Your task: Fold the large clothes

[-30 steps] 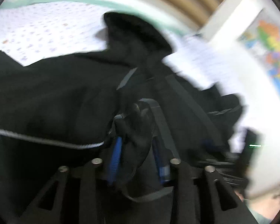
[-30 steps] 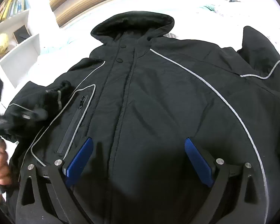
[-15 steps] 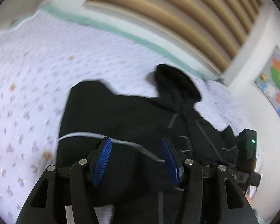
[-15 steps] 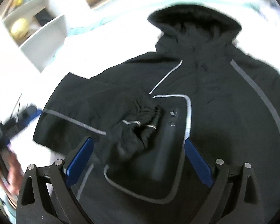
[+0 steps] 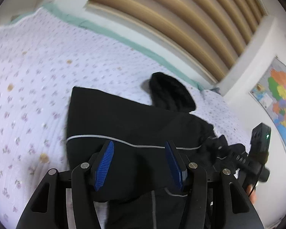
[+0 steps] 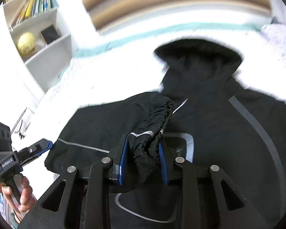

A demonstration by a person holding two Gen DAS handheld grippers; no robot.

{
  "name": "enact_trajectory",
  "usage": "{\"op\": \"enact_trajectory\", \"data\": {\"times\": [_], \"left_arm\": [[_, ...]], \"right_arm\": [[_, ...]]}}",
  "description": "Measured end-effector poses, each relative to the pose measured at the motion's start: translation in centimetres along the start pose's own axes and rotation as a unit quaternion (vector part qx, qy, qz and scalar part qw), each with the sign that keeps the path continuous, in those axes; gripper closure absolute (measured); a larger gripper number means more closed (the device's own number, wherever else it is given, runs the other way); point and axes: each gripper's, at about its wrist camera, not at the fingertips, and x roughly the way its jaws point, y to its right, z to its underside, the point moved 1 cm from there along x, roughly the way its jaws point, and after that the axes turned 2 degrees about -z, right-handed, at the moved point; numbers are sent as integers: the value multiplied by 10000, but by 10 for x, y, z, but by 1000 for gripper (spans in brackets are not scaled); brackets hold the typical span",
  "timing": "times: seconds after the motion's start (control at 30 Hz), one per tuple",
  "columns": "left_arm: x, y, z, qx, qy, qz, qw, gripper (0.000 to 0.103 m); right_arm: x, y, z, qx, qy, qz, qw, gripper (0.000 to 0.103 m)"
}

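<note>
Closing right gripper (image 6: 143,162) jaws, sleeve cuff (image 6: 150,133) now gripped

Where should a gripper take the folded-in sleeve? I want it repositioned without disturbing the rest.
At the elastic cuff: gathered and bunched, it stands proud of the black jacket. Come from above. The right gripper is closing there, cuff fabric between its jaws.

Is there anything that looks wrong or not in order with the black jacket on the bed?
Nothing looks damaged. The jacket lies on the bed only partly folded: one sleeve cuff is bunched up between the closing fingers of the right gripper, not lying flat.
</note>
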Motion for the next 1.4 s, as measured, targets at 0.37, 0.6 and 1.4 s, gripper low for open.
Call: {"op": "enact_trajectory", "data": {"times": [0.37, 0.6, 1.4], "left_arm": [[85, 66, 7, 523, -760, -59, 9957, 46], [152, 36, 45, 451, -1426, -634, 9867, 50], [163, 78, 65, 1248, -1866, -1426, 9640, 45]], "right_arm": [[-88, 133, -32, 142, 475, 1385, 9891, 70], [-17, 204, 18, 413, -426, 1828, 9814, 70], [10, 169, 90, 92, -1013, 1546, 9827, 30]]}}
